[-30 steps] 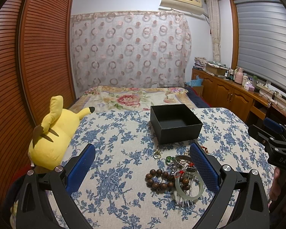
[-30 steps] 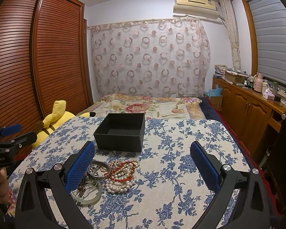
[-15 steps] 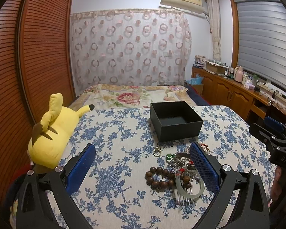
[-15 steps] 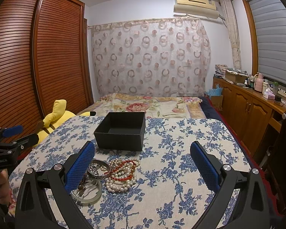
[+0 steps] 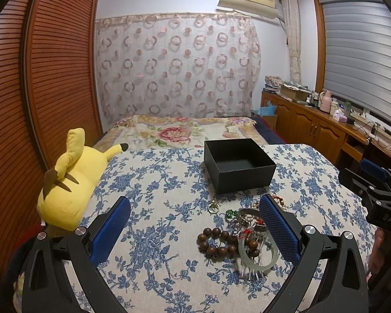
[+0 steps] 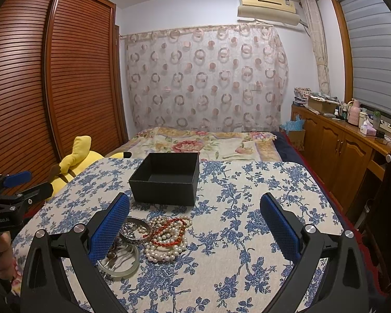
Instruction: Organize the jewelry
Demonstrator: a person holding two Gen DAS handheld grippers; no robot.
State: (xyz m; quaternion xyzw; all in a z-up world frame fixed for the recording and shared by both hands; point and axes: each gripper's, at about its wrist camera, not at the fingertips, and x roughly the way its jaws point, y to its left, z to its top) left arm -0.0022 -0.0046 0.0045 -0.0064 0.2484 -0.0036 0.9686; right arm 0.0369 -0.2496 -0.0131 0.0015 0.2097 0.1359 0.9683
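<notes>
An open, empty black box [image 5: 239, 164] [image 6: 166, 177] stands on the blue-flowered tablecloth. In front of it lies a jewelry pile: a brown bead bracelet [image 5: 217, 242], a pale green bangle [image 5: 258, 257] [image 6: 120, 263], a small gold ring [image 5: 213, 207], a green stone [image 5: 230, 212], a silver bangle [image 6: 134, 230], pearl strands [image 6: 166, 237] and a red cord [image 6: 169, 230]. My left gripper [image 5: 194, 230] is open and empty above the table, the pile by its right finger. My right gripper [image 6: 195, 229] is open and empty, the pile by its left finger.
A yellow plush toy [image 5: 70, 182] lies at the table's left edge. A bed [image 5: 179, 130] with a floral cover is behind the table. Wooden cabinets [image 6: 346, 154] run along the right wall and a slatted wardrobe [image 5: 52, 73] along the left.
The left gripper's view has tilted up slightly, so the box and pile sit a little lower in it. The right gripper has hardly moved. Both stay open.
</notes>
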